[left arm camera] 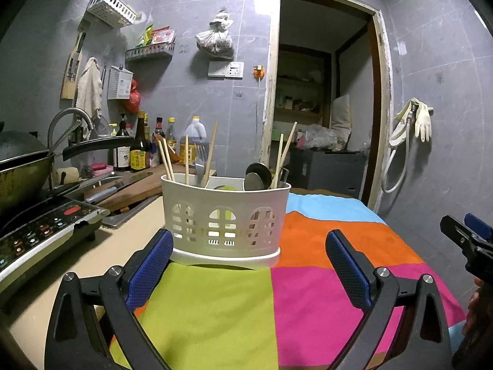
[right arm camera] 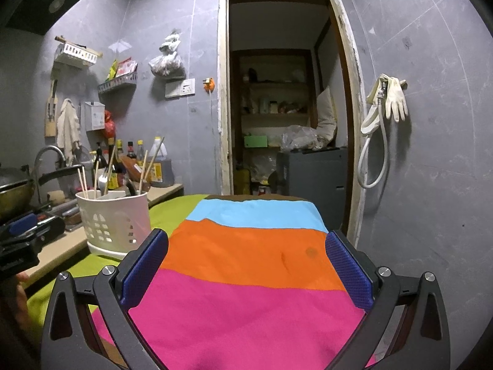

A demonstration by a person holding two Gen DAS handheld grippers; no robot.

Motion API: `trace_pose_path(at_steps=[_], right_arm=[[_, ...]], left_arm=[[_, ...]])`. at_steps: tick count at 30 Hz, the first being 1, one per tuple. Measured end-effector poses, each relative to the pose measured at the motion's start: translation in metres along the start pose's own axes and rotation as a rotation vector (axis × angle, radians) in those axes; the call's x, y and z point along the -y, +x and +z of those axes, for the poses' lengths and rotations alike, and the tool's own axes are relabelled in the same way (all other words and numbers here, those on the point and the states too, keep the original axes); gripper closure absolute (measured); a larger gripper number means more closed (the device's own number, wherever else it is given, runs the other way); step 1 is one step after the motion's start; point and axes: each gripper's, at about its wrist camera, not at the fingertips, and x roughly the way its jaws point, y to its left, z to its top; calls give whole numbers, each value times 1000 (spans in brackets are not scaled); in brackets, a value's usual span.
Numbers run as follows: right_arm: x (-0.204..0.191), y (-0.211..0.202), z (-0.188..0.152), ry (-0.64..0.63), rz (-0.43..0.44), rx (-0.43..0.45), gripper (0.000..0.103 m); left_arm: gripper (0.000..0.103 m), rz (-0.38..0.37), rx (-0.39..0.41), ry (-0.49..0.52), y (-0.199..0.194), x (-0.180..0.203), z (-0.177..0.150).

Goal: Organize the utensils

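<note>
A white plastic utensil caddy point(left arm camera: 225, 222) stands on the striped cloth point(left arm camera: 308, 293), straight ahead of my left gripper point(left arm camera: 249, 257). Several wooden chopsticks point(left arm camera: 210, 153) and metal spoons point(left arm camera: 258, 177) stand upright in its compartments. The left gripper is open and empty, a little short of the caddy's base. My right gripper point(right arm camera: 246, 259) is open and empty above the pink and orange stripes point(right arm camera: 246, 277). The caddy shows at the left in the right wrist view point(right arm camera: 114, 222). The right gripper also shows at the right edge of the left wrist view point(left arm camera: 468, 240).
An induction cooker point(left arm camera: 40, 234) with a wok point(left arm camera: 21, 166) stands at the left. A sink with a cutting board and knife point(left arm camera: 120, 188) lies behind it. Sauce bottles point(left arm camera: 138, 148) line the wall. An open doorway point(left arm camera: 320, 108) is behind the table.
</note>
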Motion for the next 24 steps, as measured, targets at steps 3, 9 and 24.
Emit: trace_pose_path(at_steps=[3, 9, 24], right_arm=[[1, 1, -1, 6, -1, -6, 0], [2, 3, -1, 9, -5, -11, 0], [4, 4, -2, 10, -5, -15, 0]], left_arm=[[6, 1, -3, -3, 1, 0, -1], [6, 3, -2, -5, 2, -1, -2], [6, 2, -3, -4, 2, -1, -1]])
